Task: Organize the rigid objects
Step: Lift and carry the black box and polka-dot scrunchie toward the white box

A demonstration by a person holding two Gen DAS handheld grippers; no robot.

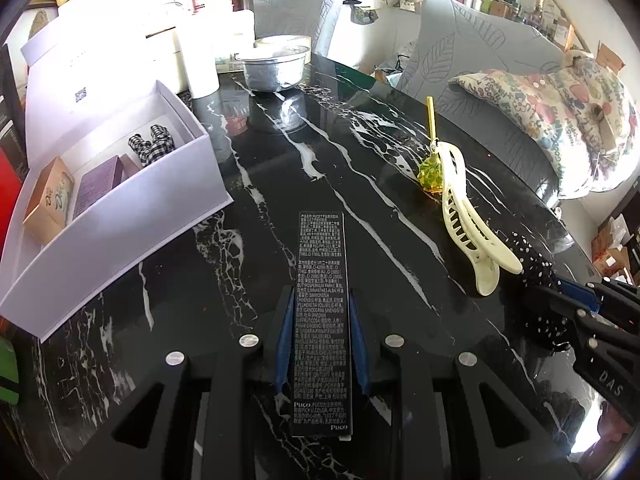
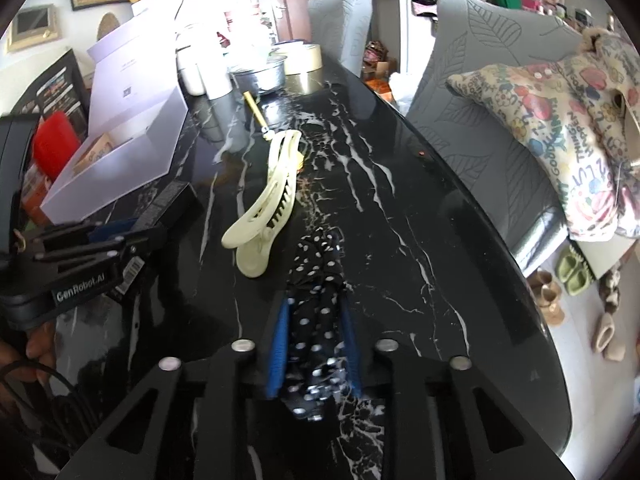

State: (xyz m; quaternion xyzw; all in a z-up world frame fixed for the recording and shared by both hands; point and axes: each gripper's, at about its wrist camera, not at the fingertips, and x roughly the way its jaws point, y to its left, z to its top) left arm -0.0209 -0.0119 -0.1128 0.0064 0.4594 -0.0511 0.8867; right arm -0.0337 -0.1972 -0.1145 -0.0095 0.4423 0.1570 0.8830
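My left gripper (image 1: 320, 304) is shut on a long black Puco box (image 1: 322, 312) with white print, held low over the black marble table (image 1: 260, 200). My right gripper (image 2: 316, 308) is shut on a black polka-dot hair accessory (image 2: 316, 280); it also shows in the left wrist view (image 1: 538, 280). A cream hair claw clip (image 1: 464, 216) lies between the grippers, also in the right wrist view (image 2: 268, 208). A gold stick with a green-yellow ornament (image 1: 431, 168) lies beyond it. The open white box (image 1: 120, 224) at left holds a tan box, a purple box and a checked scrunchie (image 1: 150, 144).
A foil bowl (image 1: 274, 66), tape roll and white containers stand at the table's far end. Grey chairs with a patterned cushion (image 1: 560, 120) line the right side. The white box's lid stands upright behind it. Shoes lie on the floor at right (image 2: 576, 276).
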